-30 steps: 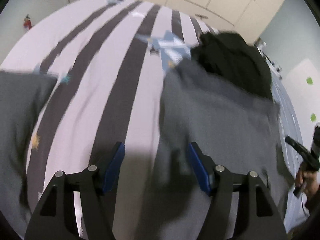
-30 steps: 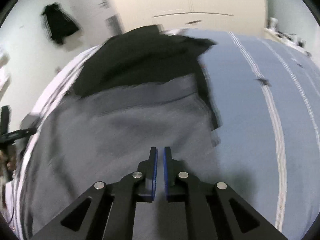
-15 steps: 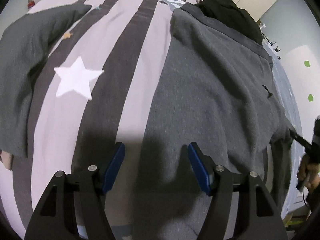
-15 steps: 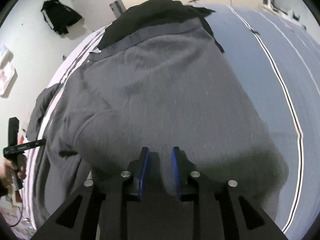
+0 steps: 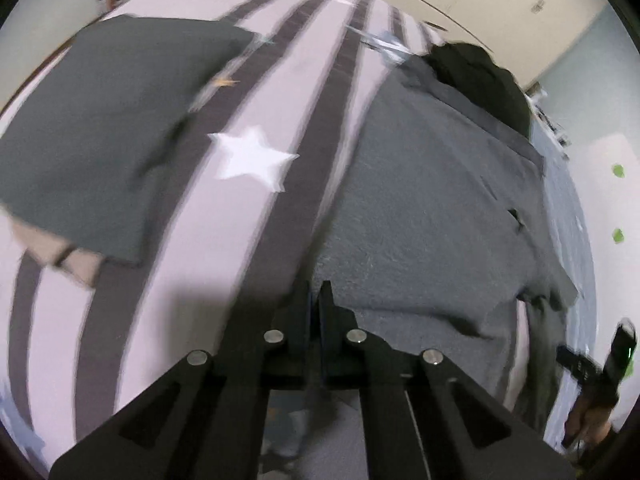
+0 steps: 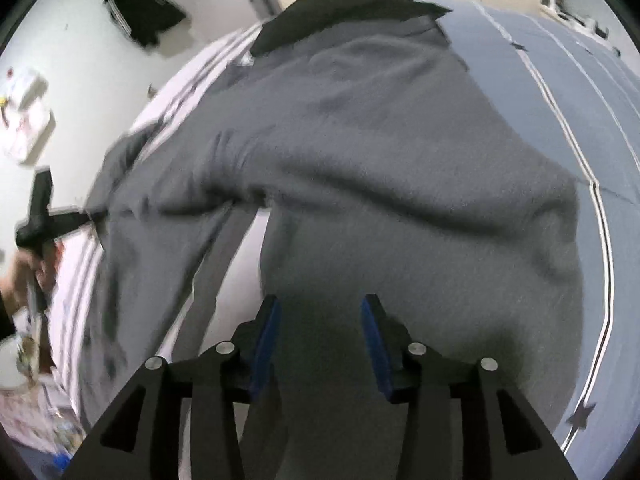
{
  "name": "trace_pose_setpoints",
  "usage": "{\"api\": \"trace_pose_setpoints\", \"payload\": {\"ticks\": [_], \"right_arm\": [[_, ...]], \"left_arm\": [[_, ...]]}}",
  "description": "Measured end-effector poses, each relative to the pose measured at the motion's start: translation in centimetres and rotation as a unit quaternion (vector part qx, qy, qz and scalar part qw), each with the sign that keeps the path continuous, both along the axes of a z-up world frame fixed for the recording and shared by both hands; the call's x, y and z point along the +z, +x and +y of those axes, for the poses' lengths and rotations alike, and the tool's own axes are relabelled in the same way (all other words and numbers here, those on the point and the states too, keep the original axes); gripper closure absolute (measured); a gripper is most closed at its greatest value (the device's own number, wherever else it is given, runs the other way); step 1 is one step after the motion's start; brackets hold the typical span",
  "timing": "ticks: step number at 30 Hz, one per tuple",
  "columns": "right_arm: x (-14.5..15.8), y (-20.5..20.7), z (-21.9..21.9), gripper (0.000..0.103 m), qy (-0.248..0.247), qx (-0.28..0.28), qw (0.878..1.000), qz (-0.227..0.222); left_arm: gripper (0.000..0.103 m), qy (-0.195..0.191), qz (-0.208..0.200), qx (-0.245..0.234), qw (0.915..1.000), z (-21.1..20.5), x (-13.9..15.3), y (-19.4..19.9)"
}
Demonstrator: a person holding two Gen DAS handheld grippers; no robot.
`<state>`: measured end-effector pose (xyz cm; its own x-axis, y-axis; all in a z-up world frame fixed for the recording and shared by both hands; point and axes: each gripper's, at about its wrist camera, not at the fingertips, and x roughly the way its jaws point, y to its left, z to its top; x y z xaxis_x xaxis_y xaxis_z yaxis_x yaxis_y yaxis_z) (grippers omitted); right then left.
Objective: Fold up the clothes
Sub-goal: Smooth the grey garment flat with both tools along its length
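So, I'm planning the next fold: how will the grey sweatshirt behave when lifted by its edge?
Probably floppy: the grey sweatshirt already sags into deep folds over the bed. Its thick, fuzzy knit suggests it is fairly heavy for cloth and unlikely to slip. Lifted by one edge, the rest would likely drag and bunch.

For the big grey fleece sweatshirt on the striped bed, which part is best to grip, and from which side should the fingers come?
Probably the near bottom hem of the grey fleece sweatshirt, approached from the bed's near edge, pointing down. In the right wrist view that hem bulges in a thick raised fold, so fingers can pinch it; the flat chest offers no fold.
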<state>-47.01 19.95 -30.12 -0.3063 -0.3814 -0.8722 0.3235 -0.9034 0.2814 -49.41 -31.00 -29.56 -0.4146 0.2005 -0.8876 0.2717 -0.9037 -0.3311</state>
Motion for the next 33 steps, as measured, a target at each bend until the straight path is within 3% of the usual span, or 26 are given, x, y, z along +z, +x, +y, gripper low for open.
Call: {"api": "trace_pose_setpoints", "payload": {"ticks": [2,3,6,8,10,12,14,15,17,21,28,33], "right_arm": [[-0.8,1.6,-1.2,0.057,0.031,0.019,0.999,0.003],[-1.3,2.2,-1.8,0.056,0.051,0.028,0.998,0.007],[-3.0,4.2,-3.5,0.054,0.119,0.053,0.991,0.023],[-3.6,5.4,-4.5,0.054,0.170,0.071,0.982,0.052],[-3.9,5.9,-5.0,0.055,0.192,0.075,0.976,0.066],[-3.9,5.6,-3.9,0.070,0.171,0.045,0.983,0.057],[-3.8,5.3,-2.9,0.092,0.149,0.015,0.988,0.047],[-3.8,5.1,-2.4,0.096,0.137,0.000,0.990,0.042],[-3.2,4.9,-0.9,0.096,0.096,-0.026,0.995,0.025],[-1.5,6.7,-0.8,0.096,0.080,-0.021,0.996,0.024],[0.2,10.6,-2.5,0.096,0.079,0.006,0.997,0.001],[0.5,10.5,-1.8,0.090,0.087,0.000,0.996,-0.005]], "left_arm": [[0.093,0.009,-0.015,0.016,0.9997,-0.2,-0.1,0.3],[0.083,0.006,-0.019,0.027,0.9994,-0.2,0.1,0.1],[0.059,0.016,0.027,0.056,0.9979,0.1,2.2,1.2],[0.051,0.025,0.051,0.067,0.9961,0.4,3.2,2.5],[0.050,0.023,0.059,0.067,0.9957,1.3,3.4,3.5],[0.050,0.020,0.053,0.057,0.9968,1.2,3.3,6.1],[0.050,0.023,0.040,0.049,0.9978,1.5,3.1,7.9],[0.051,0.023,0.031,0.046,0.9982,1.7,3.1,9.1],[0.051,0.030,0.020,0.048,0.9982,2.2,2.8,10.7],[0.051,0.043,0.000,0.056,0.9975,3.1,2.1,13.8],[0.051,0.060,-0.029,0.055,0.9963,4.8,1.5,16.1],[0.051,0.056,-0.028,0.015,0.9979,7.7,1.6,15.3]]}}
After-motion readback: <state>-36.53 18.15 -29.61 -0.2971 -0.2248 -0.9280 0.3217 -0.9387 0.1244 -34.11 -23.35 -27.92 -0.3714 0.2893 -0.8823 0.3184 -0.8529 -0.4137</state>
